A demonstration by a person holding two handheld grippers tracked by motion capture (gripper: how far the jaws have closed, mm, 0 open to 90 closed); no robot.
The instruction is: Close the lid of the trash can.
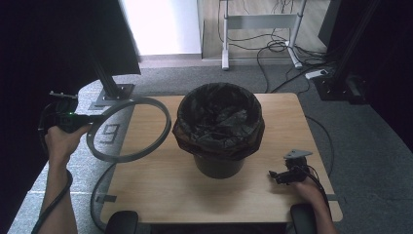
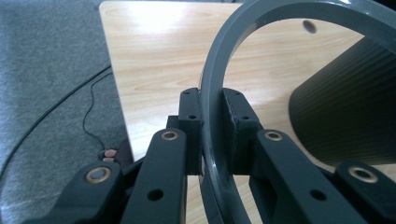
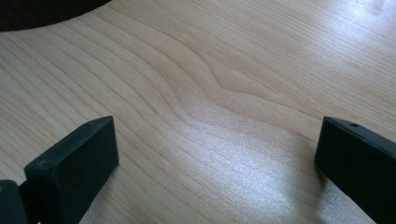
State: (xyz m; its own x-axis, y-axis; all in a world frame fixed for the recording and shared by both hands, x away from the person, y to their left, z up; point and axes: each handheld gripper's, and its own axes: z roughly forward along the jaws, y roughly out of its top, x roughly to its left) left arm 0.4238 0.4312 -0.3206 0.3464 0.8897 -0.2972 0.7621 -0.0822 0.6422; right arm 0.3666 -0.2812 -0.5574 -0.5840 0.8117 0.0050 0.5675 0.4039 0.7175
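So the left gripper [image 1: 92,118] is clamped tight on the grey ring [image 1: 129,129] — in the left gripper view you can see both pads squeezing the ring's band [image 2: 215,116] right between them. The ring hangs tilted in the air over the table's [image 1: 160,195] left edge, its far side close to the bin [image 1: 219,129] but not touching it as far as I can tell. The bin sits about mid-table, a bit toward the far edge, black bag [image 1: 220,117] folded over its rim. The right gripper [image 1: 278,176] is parked down near the right front corner — its jaws stand wide apart with bare wood [image 3: 210,116] between them, gripping nothing.
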